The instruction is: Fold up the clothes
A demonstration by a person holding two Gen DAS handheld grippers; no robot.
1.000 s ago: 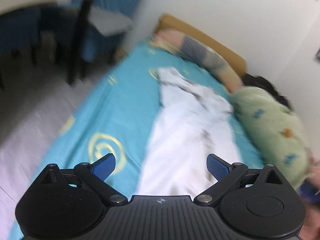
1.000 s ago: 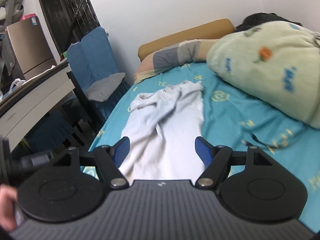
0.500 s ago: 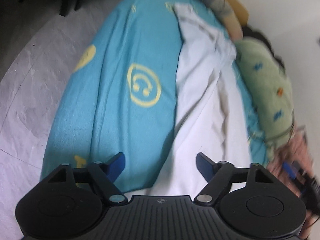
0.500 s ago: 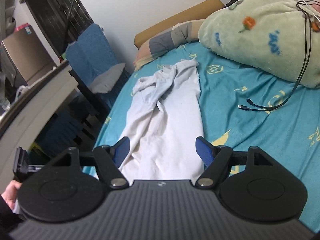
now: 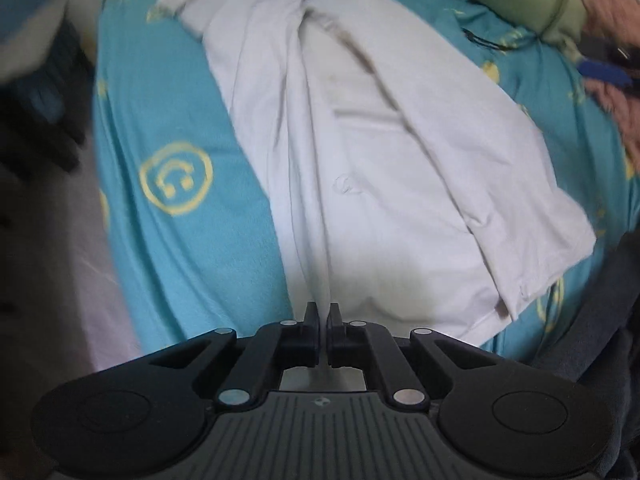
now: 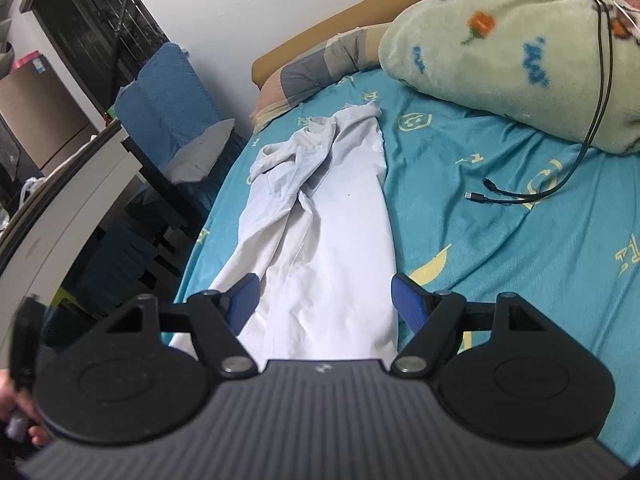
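White shirt (image 5: 360, 152) lay lengthwise on the teal bed sheet (image 5: 180, 240), filling centre of the left wrist frame; collar end at top. Left hand-held gripper (image 5: 323, 316) was clenched on the shirt's near hem at lower centre. Right hand-held gripper (image 6: 325, 300) was released, jaws spread wide, at the shirt's (image 6: 320, 248) near end, lower centre. Green blanket (image 6: 520, 48) upper right; black cable (image 6: 532, 192) on sheet, right.

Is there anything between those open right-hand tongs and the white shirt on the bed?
Nothing visible. The right tongs hang open directly over the shirt. The cable lies off to the side on the sheet.
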